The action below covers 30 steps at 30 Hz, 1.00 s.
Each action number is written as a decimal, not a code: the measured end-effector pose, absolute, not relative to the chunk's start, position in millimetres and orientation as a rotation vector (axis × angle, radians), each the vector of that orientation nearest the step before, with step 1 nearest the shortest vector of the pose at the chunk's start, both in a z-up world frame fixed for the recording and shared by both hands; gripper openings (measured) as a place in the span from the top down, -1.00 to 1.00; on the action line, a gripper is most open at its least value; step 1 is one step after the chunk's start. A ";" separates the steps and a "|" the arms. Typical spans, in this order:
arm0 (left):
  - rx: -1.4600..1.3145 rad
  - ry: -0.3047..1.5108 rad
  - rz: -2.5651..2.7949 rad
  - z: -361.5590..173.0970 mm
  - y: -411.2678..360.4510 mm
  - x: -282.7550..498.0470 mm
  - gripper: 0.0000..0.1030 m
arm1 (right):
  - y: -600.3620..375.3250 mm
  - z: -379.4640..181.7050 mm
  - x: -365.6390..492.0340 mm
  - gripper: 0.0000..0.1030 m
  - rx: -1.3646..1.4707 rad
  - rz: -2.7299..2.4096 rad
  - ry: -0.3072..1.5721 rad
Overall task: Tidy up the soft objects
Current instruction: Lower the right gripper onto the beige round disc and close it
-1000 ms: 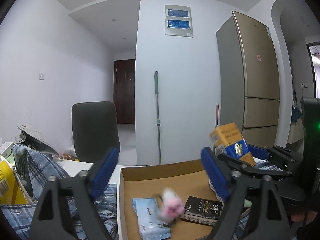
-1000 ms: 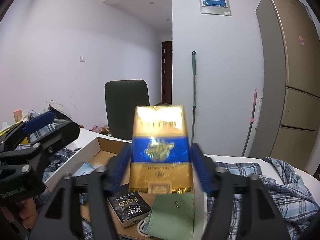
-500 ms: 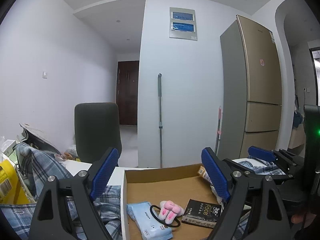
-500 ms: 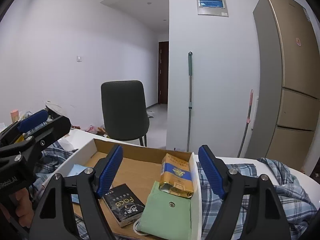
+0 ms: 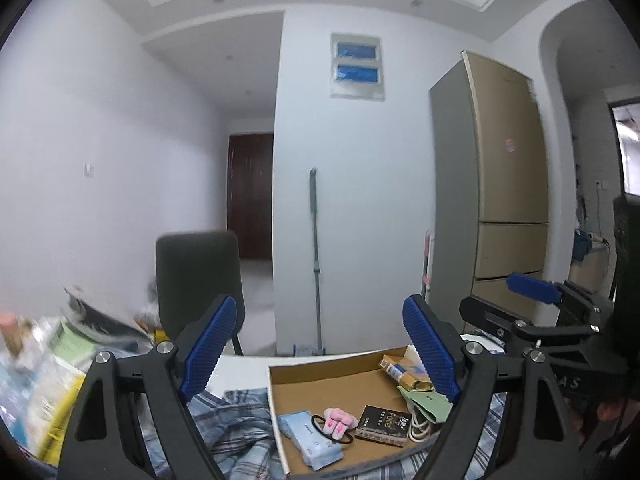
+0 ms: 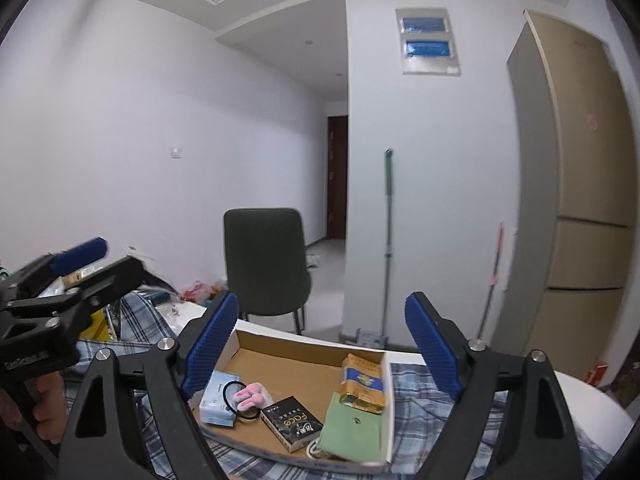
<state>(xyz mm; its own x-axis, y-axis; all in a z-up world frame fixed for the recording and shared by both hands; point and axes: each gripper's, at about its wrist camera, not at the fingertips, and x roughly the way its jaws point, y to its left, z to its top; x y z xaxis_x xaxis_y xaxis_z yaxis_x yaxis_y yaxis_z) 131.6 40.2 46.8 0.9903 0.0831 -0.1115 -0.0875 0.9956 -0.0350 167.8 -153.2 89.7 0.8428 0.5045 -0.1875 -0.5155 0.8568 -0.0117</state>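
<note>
Left gripper: your left gripper (image 5: 322,346) has its blue jaws spread wide with nothing between them; it hangs above the near left part of the box.
Right gripper: your right gripper (image 6: 320,336) is also wide apart and empty; its jaws have just been opening, and no thing sits between the pads.
Box: the shallow cardboard box (image 6: 304,350) lies on the plaid cloth (image 6: 416,384), which covers the white table (image 6: 592,400).
Gold packet: the gold and blue packet (image 6: 362,384) lies flat in the far right corner of the box, against the right wall; its long axis runs from you toward the far wall, and its near end overlaps the green pouch.
Green pouch: the green pouch (image 6: 350,428) lies just in front of the packet, snap side up, its long axis running near to far as well.
Black pack: the black pack (image 6: 291,422) lies in the middle front, turned on a slant, touching the pouch's left edge.
Hair tie: the pink plush hair tie (image 6: 250,396) rests half on the blue tissue pack (image 6: 218,398) at the left side of the box.
White cord: a coil of white cord (image 6: 316,450) peeks out under the pouch's near edge.
Background: you face a dark chair (image 6: 264,260), a mop (image 6: 387,240) leaning on the wall, and a fridge (image 6: 576,200) on the right.
</note>
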 end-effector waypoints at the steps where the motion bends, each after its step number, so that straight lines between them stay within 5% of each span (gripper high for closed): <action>1: -0.027 0.097 0.080 51.1 39.1 122.8 -0.69 | -155.6 93.1 158.9 -0.65 -0.050 0.545 0.174; 10: -0.017 0.036 0.050 66.1 38.4 42.7 -0.72 | -166.0 100.8 98.8 -0.84 -0.013 0.600 0.153; 14: -0.019 0.031 0.041 57.7 37.0 20.9 -1.00 | -169.4 86.0 83.7 -0.99 -0.010 0.595 0.157; 30: -0.021 0.098 0.054 3.6 45.5 6.6 -1.00 | -156.9 18.2 78.5 -0.99 -0.113 0.620 0.253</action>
